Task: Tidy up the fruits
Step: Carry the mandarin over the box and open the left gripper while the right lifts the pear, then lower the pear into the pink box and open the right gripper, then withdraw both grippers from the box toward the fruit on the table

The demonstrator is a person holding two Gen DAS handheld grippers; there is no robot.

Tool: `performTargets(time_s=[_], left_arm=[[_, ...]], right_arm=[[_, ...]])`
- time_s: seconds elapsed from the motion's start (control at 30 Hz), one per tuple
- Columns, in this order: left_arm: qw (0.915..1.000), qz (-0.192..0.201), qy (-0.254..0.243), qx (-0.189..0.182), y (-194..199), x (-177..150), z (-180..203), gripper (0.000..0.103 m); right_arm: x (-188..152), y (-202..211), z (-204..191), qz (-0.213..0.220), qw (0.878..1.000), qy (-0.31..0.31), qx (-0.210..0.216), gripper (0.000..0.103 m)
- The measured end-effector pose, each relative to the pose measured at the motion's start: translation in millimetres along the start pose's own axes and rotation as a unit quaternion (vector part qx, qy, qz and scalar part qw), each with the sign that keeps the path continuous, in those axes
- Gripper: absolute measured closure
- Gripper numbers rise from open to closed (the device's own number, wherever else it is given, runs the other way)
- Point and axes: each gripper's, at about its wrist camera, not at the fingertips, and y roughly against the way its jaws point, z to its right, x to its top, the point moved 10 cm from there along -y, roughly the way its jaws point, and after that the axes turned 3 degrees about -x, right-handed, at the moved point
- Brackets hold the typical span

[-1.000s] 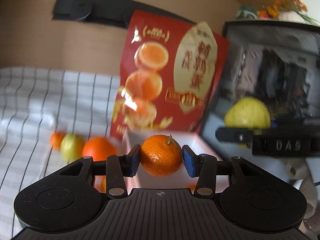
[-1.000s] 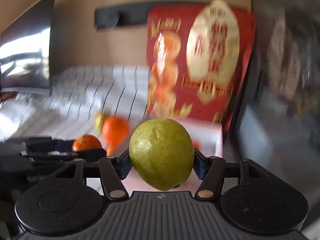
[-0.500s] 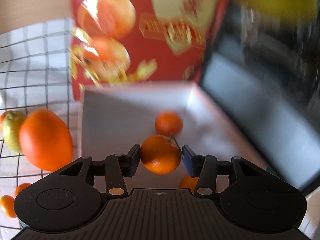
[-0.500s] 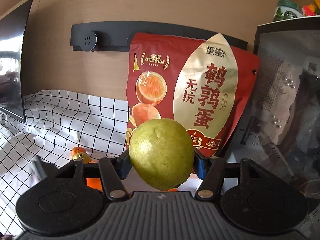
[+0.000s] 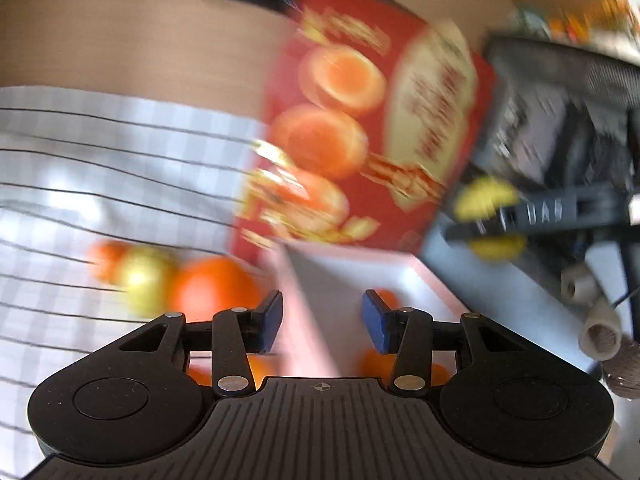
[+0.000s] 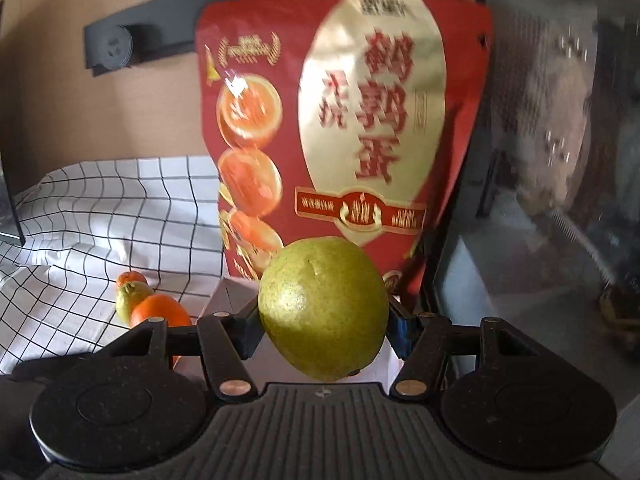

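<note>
In the left wrist view my left gripper (image 5: 322, 320) hangs over the near left wall of a white box (image 5: 432, 276). Its jaws are closing with nothing between them. Two mandarins (image 5: 386, 298) lie in the box. On the checked cloth left of the box sit a large orange (image 5: 212, 284), a yellow-green fruit (image 5: 144, 276) and a small orange (image 5: 106, 254). My right gripper (image 6: 324, 320) is shut on a green pear (image 6: 324, 308), held above the box's (image 6: 228, 296) far right part. That pear (image 5: 486, 200) also shows at the right of the left wrist view.
A red snack pouch (image 6: 360, 120) stands upright just behind the box. A black mesh organizer (image 6: 560, 160) rises close on the right. The checked cloth (image 6: 100, 208) spreads to the left, with a wall socket strip (image 6: 112, 46) above it.
The mandarin has left my left gripper and lies in the box; that gripper has drawn back and tilted up. My right gripper has carried the pear closer to the red pouch.
</note>
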Motion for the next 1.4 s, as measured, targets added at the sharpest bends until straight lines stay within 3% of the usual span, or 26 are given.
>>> performTargets(time_s=[0.13,0.27,0.33,0.5,0.7,0.77,0.93,1.1,1.33,1.4], left_arm=[[0.9966,0.043,0.055,0.045,31,1,-64,0.054],[0.9912,0.064,0.101,0.057,33,-5,-104,0.054],[0.9899,0.040,0.115,0.073,29,-11,-113,0.054],[0.9866,0.060,0.115,0.098,43,-2,-122,0.054],[0.9858,0.063,0.124,0.094,45,-2,-122,0.054],[0.9853,0.067,0.124,0.097,47,-2,-123,0.054],[0.9814,0.072,0.138,0.112,49,-4,-133,0.054],[0.9764,0.083,0.143,0.138,55,-3,-143,0.054],[0.9532,0.117,0.190,0.204,79,-3,-181,0.054],[0.9473,0.123,0.206,0.212,85,-4,-189,0.054]], right_arm=[[-12,-29,-13,-0.046,0.998,-0.022,0.022,0.042],[-25,-67,-45,-0.097,0.994,-0.028,0.044,0.042],[-33,-90,-62,-0.125,0.991,-0.024,0.044,0.042],[-52,-129,-74,-0.170,0.985,-0.024,0.015,0.042],[-63,-140,-71,-0.207,0.976,-0.060,0.036,0.042],[-66,-139,-68,-0.214,0.974,-0.067,0.039,0.036],[-55,-121,-61,-0.187,0.979,-0.066,0.042,0.031],[-33,-86,-66,-0.117,0.992,-0.028,0.034,0.028],[-39,-49,-136,-0.058,0.994,0.054,0.081,0.025],[-47,-45,-159,-0.052,0.991,0.073,0.100,0.030]])
